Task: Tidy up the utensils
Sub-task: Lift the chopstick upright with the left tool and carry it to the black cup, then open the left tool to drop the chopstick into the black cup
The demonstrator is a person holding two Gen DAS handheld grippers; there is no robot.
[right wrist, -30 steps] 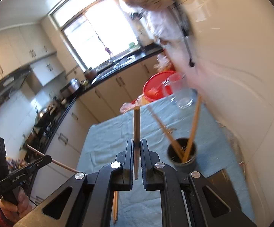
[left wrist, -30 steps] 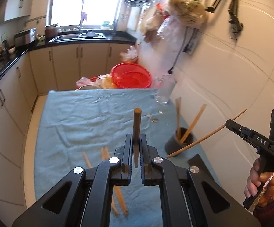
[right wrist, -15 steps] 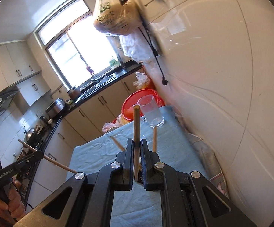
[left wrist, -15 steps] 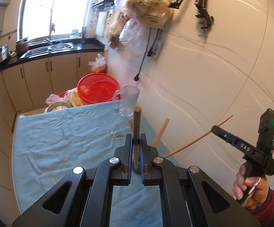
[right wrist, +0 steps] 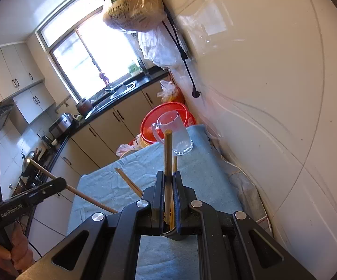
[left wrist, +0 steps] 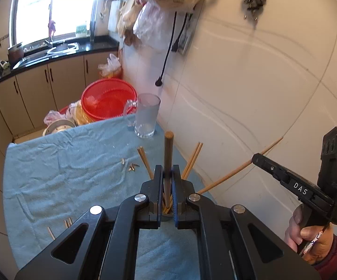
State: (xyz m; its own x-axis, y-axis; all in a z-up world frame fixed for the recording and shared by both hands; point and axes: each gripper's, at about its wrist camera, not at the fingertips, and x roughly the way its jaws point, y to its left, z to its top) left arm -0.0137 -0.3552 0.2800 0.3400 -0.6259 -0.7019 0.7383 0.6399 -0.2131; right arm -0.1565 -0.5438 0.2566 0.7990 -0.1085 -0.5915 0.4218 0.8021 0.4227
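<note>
My left gripper [left wrist: 167, 175] is shut on a dark wooden chopstick [left wrist: 168, 156], held upright right above the dark utensil cup [left wrist: 167, 215], which is mostly hidden behind the jaws. Several chopsticks [left wrist: 193, 159] stand in that cup. My right gripper [right wrist: 167, 179] is shut on a lighter chopstick [right wrist: 167, 154], also over the cup [right wrist: 170, 232]. The right gripper shows at the right of the left wrist view [left wrist: 257, 158] with its chopstick slanting down toward the cup. The left gripper shows in the right wrist view [right wrist: 61, 183].
A blue cloth [left wrist: 63, 163] covers the table, with a few loose chopsticks [left wrist: 67, 222] near its front. A glass mug [left wrist: 146, 116] stands at the far edge by the white wall [left wrist: 250, 93]. A red basin [left wrist: 108, 100] sits beyond the table.
Both grippers have moved closer over the cup, which now lies behind the jaws. Each still holds its chopstick.
</note>
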